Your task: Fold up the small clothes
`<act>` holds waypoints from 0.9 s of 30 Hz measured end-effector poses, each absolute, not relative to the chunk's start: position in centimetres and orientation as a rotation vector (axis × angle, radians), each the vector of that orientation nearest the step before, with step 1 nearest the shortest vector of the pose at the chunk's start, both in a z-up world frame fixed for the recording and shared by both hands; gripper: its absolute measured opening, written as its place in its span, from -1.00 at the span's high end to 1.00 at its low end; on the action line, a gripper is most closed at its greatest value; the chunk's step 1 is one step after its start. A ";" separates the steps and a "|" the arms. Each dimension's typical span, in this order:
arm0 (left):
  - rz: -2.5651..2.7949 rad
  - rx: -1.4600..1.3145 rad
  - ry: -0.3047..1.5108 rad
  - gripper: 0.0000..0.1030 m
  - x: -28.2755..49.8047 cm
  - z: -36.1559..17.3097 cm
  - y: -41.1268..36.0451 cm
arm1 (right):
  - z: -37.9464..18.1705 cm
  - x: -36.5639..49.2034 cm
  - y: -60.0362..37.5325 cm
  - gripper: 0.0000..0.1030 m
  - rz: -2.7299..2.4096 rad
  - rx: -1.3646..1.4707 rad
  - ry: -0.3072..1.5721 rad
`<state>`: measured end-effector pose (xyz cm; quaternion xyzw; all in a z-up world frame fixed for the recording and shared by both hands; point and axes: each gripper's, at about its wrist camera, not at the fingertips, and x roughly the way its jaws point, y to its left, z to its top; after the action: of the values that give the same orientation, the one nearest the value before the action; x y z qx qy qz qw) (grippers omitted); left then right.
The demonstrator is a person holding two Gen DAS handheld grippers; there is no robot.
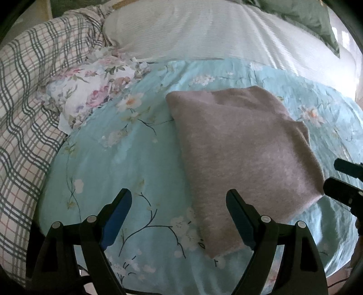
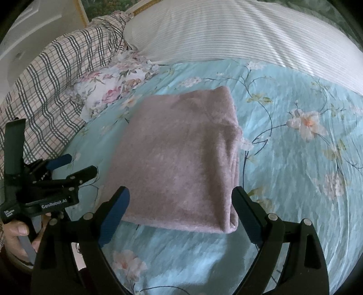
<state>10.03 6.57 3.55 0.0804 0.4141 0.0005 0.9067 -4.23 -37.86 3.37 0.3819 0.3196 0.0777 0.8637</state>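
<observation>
A folded mauve garment (image 1: 242, 145) (image 2: 181, 158) lies flat on the light blue floral bedsheet (image 1: 127, 158) (image 2: 295, 158). My left gripper (image 1: 179, 199) stands open just in front of the garment's near left edge, nothing between its fingers. My right gripper (image 2: 180, 197) is also open, hovering at the garment's near edge, and its fingertips (image 1: 340, 181) show at the right border of the left wrist view. The left gripper (image 2: 72, 165) appears again at the left of the right wrist view, held by a hand (image 2: 15, 233).
A plaid blanket (image 1: 29, 102) (image 2: 52, 86) is bunched along the left. A floral cloth (image 1: 90, 90) (image 2: 109, 88) lies beside it. A white ribbed pillow (image 1: 204, 31) (image 2: 226, 34) runs across the back, and a green pillow (image 1: 313, 18) sits at the far right.
</observation>
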 end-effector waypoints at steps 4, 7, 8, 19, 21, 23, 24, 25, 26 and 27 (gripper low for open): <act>0.022 0.163 0.837 -0.66 9.5 3.5 7.0 | 3.4 -5.1 -37.5 -0.81 0.147 0.817 0.668; 0.008 0.127 0.882 -0.66 9.3 3.4 7.6 | 3.3 -5.4 -37.4 -0.82 0.145 0.818 0.670; 0.004 0.117 0.886 -0.67 9.1 3.4 7.8 | 3.2 -5.5 -37.3 -0.82 0.146 0.820 0.671; -0.011 0.142 0.862 -0.82 7.0 4.0 7.4 | 4.1 -6.8 -36.3 -0.95 0.158 0.791 0.666; -0.010 0.145 0.857 -0.82 6.7 4.1 7.4 | 4.3 -7.0 -36.1 -0.98 0.155 0.789 0.665; -0.012 0.148 0.849 -0.83 6.3 4.3 7.3 | 4.5 -7.2 -36.0 -0.99 0.154 0.788 0.664; -0.011 0.152 0.846 -0.83 6.1 4.4 7.3 | 4.5 -7.3 -35.9 -0.99 0.155 0.788 0.664; -0.009 0.155 0.842 -0.83 5.9 4.4 7.2 | 4.6 -7.4 -35.9 -0.99 0.156 0.788 0.664; -0.009 0.157 0.837 -0.83 5.7 4.5 7.1 | 4.6 -7.4 -35.8 -0.99 0.157 0.786 0.664; -0.005 0.164 0.833 -0.83 5.5 4.5 7.1 | 4.7 -7.5 -35.7 -0.99 0.157 0.783 0.663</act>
<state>5.54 7.09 4.54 0.0794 0.4042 -0.0022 0.9112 -7.47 -35.74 4.69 0.3744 0.3169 0.0752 0.8682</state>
